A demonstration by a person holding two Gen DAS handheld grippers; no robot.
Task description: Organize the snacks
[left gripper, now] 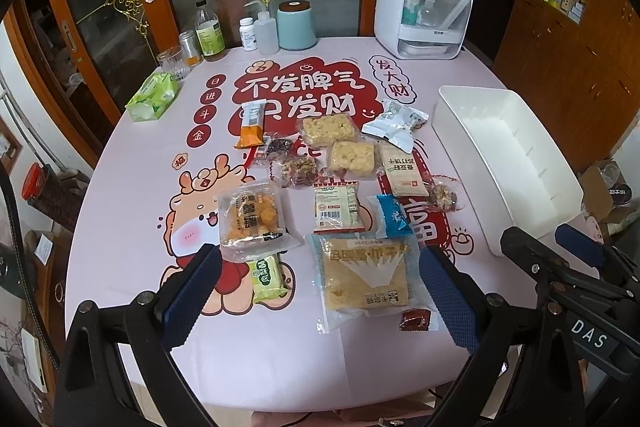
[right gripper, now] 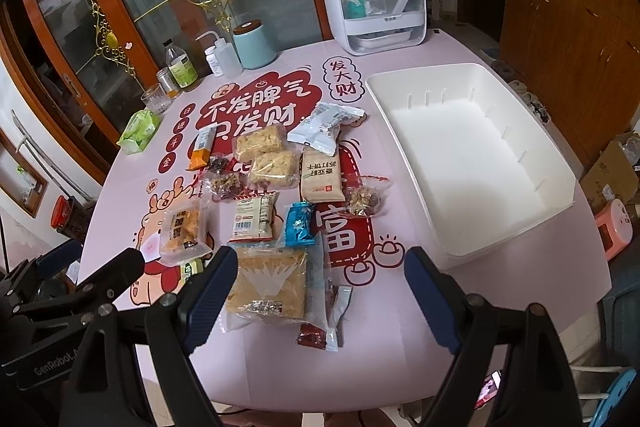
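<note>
Several wrapped snacks lie in the middle of the pink printed tablecloth (left gripper: 120, 187): a large noodle pack (left gripper: 366, 277) (right gripper: 270, 283), a cookie bag (left gripper: 252, 217), a green bar (left gripper: 266, 277), a blue packet (left gripper: 394, 217) (right gripper: 300, 225), a tan cracker pack (left gripper: 402, 173) (right gripper: 322, 177) and two rice cakes (left gripper: 328, 129). A white empty bin (left gripper: 508, 167) (right gripper: 468, 159) stands at the right. My left gripper (left gripper: 320, 291) is open above the near edge, the noodle pack between its fingers. My right gripper (right gripper: 320, 299) is open beside it, also empty.
At the table's back stand a white cabinet box (left gripper: 422, 7), a teal canister (left gripper: 296, 25), bottles (left gripper: 208, 31), a glass (left gripper: 174, 63) and a green tissue pack (left gripper: 154, 97). Glass doors are behind. Cardboard boxes (right gripper: 612, 171) and a pink stool (right gripper: 612, 231) sit right of the table.
</note>
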